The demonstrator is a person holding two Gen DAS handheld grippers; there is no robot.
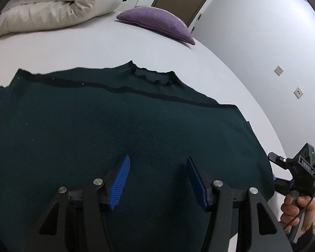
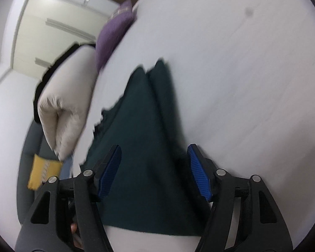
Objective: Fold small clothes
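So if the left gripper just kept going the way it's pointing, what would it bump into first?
Most likely the dark green sweater spread flat on the white bed. The left gripper angles down at it, fingers apart with nothing between them, though the gap is hard to judge.

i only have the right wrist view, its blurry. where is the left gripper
Observer: The left gripper hangs over the middle of the dark green sweater, jaws apart, nothing between the pads.
Operator: which way does the sweater lie
Observer: Flat on the white bed, its collar at the far edge, towards the purple pillow.
Operator: is my gripper in that view
Observer: Yes, the right gripper sits at the sweater's right edge, with a hand on its handle.
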